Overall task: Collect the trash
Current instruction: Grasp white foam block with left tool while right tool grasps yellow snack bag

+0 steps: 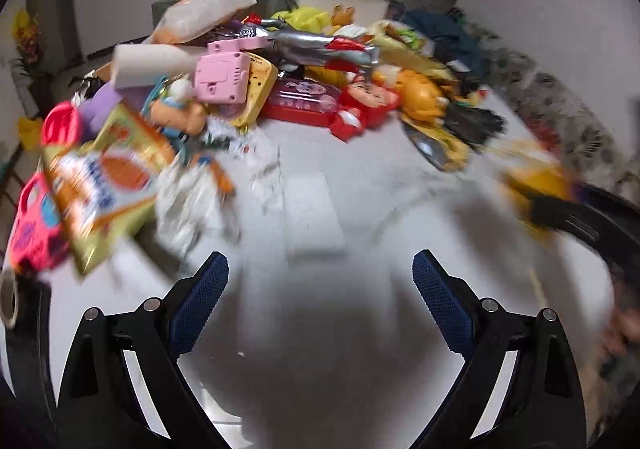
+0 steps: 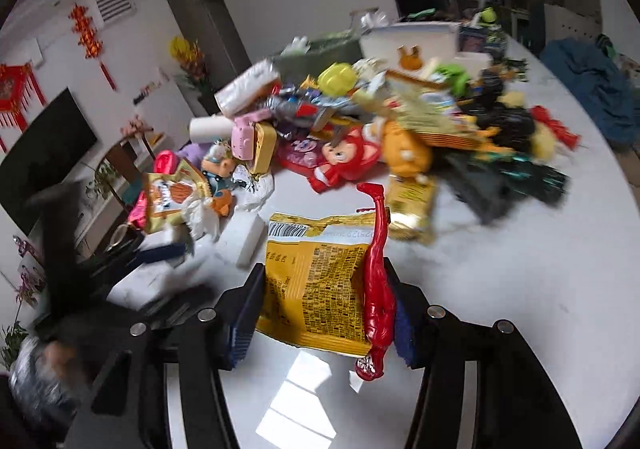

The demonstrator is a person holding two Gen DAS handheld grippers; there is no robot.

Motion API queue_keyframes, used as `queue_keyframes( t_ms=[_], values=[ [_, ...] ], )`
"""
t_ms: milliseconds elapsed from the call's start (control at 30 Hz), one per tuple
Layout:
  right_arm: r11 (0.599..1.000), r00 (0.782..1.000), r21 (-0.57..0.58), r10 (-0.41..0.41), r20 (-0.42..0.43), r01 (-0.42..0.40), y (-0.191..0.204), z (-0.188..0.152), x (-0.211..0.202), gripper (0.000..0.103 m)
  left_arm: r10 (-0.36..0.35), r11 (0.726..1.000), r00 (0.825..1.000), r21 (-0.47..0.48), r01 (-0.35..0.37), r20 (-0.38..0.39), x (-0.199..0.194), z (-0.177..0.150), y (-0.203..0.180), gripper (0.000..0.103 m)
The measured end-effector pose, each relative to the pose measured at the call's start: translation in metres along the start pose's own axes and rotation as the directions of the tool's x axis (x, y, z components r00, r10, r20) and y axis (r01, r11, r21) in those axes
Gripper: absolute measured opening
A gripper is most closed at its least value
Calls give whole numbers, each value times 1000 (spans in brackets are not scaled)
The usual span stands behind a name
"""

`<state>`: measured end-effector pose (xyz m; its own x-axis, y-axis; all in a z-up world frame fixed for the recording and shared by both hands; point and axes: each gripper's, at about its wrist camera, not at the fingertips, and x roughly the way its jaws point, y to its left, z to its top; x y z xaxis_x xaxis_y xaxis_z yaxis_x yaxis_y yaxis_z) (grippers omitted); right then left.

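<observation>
Right claw (image 2: 320, 313) around yellow wrapper (image 2: 316, 277), mid-table.

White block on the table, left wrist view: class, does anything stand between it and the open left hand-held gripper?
Nothing visible does. The left hand-held gripper is open, and only bare white table lies between its fingers and the white block straight ahead.

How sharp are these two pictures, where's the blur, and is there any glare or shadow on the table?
Left wrist view: motion blur smears the snack bag at left and the right edge, while the left gripper, open, stays crisp over its dark shadow on the white table. Right wrist view: the yellow wrapper and red wrapper in the right gripper read sharp; the left edge is smeared; window glare below.
</observation>
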<state>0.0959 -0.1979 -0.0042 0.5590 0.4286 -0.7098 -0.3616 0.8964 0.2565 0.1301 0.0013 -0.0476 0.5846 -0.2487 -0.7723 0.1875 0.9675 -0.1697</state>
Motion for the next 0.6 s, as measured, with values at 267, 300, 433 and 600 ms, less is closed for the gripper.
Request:
queue_keyframes(
  t_ms=[267, 300, 433, 600],
  values=[
    [999, 999, 46, -30, 28, 29, -26, -32, -44, 55, 67, 997, 998, 44, -67, -6, 24, 8, -22, 30],
    [998, 999, 52, -29, 33, 27, -27, -34, -46, 55, 64, 997, 998, 42, -65, 27, 12, 4, -22, 30],
    [999, 998, 35, -1, 56, -1, -15, -41, -65, 55, 25, 995, 985, 91, -41, 170, -68, -18, -33, 30],
    [992, 992, -49, 115, 43, -113, 30, -65, -101, 55, -25, 978, 966, 208, -31, 258, -165, -73, -55, 31]
  ],
)
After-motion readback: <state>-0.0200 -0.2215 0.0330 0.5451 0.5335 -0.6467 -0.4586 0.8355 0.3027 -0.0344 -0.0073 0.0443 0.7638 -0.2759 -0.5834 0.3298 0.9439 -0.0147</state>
